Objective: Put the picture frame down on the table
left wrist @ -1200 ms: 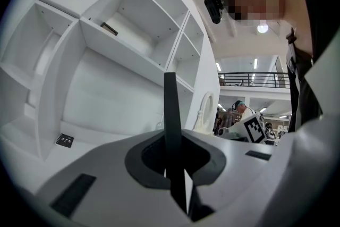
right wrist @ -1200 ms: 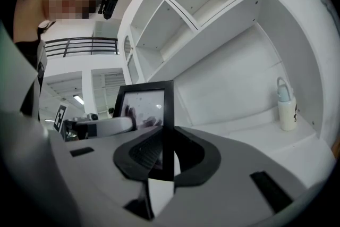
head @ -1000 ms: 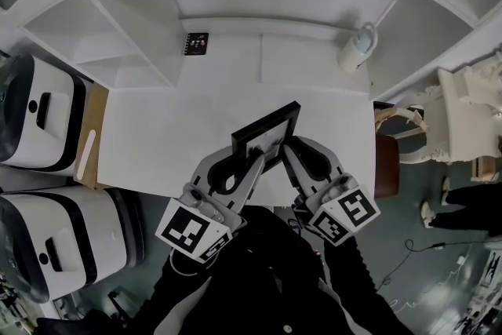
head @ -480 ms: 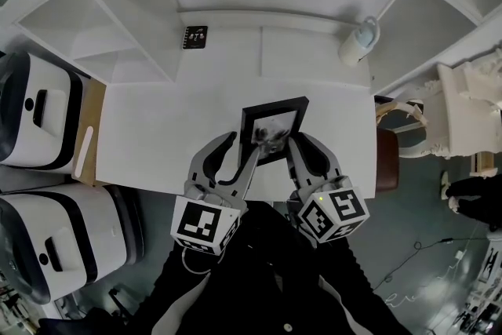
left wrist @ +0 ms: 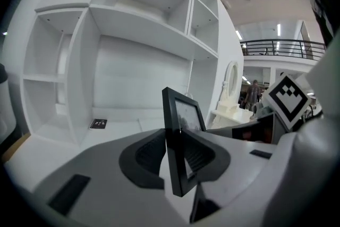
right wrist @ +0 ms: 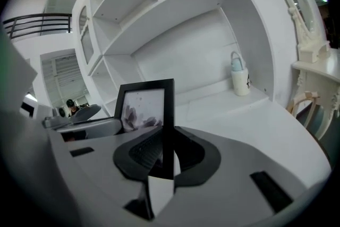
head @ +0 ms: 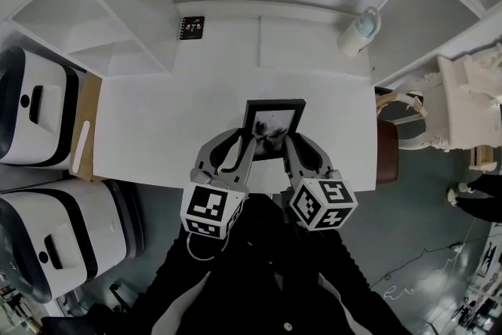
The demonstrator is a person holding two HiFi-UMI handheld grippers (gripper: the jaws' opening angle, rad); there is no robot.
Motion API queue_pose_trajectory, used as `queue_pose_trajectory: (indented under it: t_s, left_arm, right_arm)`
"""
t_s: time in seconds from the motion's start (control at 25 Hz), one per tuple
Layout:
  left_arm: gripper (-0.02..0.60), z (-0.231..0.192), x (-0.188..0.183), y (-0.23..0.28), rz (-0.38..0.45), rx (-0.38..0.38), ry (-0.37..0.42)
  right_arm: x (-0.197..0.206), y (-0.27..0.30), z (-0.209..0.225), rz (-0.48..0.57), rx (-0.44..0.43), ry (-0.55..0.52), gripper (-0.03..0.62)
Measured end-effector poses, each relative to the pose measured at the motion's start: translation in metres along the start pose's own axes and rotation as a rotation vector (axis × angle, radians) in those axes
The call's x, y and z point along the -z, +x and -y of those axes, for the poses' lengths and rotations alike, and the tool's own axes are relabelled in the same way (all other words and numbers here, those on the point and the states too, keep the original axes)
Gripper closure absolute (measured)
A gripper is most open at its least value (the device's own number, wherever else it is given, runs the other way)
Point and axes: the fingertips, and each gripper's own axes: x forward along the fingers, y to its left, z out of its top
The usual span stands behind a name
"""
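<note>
I've lowered the picture frame (head: 274, 129) toward the table (head: 157, 129). It was skewed to the table's near edge with one corner pointing away, and it now stands square to that edge. My left gripper (head: 238, 147) and right gripper (head: 294, 147) have drawn in closer to the table. The left jaws have just been closing, with the frame's left edge between them.

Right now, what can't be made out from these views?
- Bottom edge of the picture frame: head view, covered by the left claw, whose jaws have just been closing with the frame between them, and the right claw; whether it touches the table unclear.
- Subject of the photo: small and dim in every view.
- Print on the black card: too small, head view.
</note>
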Motion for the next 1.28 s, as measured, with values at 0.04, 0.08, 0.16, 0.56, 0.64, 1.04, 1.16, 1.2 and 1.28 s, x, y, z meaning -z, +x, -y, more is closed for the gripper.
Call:
queue_pose_trajectory:
  t_s: [0.04,0.08,0.16,0.56,0.64,1.04,1.16,1.2,1.28]
  left_arm:
    - [0.491,0.000,0.008,0.004,-0.024,0.005,0.003]
    - [0.491,0.000,0.017,0.007,-0.050,0.010,0.003]
    - [0.491,-0.001,0.034,0.014,-0.103,0.021,-0.011]
    - [0.491,-0.011,0.115,0.031,-0.319,0.022,-0.137]
    - [0.491,-0.012,0.128,0.032,-0.362,0.022,-0.160]
    - [0.491,-0.022,0.178,0.038,-0.521,0.027,-0.305]
    - [0.489,-0.026,0.188,0.041,-0.552,0.037,-0.362]
    - [0.489,-0.027,0.190,0.042,-0.560,0.042,-0.375]
    - [0.490,-0.029,0.195,0.045,-0.581,0.055,-0.388]
  right_arm:
    - [0.008,0.003,0.004,-0.021,0.008,0.013,0.526]
    - [0.016,0.005,0.008,-0.042,0.017,0.022,0.526]
    - [0.030,0.009,0.015,-0.080,0.031,0.033,0.526]
    - [0.100,0.029,0.039,-0.271,0.076,0.055,0.526]
    - [0.112,0.031,0.042,-0.310,0.077,0.056,0.526]
    - [0.146,0.044,0.049,-0.428,0.091,0.027,0.525]
    - [0.151,0.048,0.050,-0.452,0.088,0.024,0.525]
    - [0.152,0.049,0.051,-0.456,0.090,0.023,0.525]
    - [0.154,0.051,0.051,-0.465,0.096,0.022,0.525]
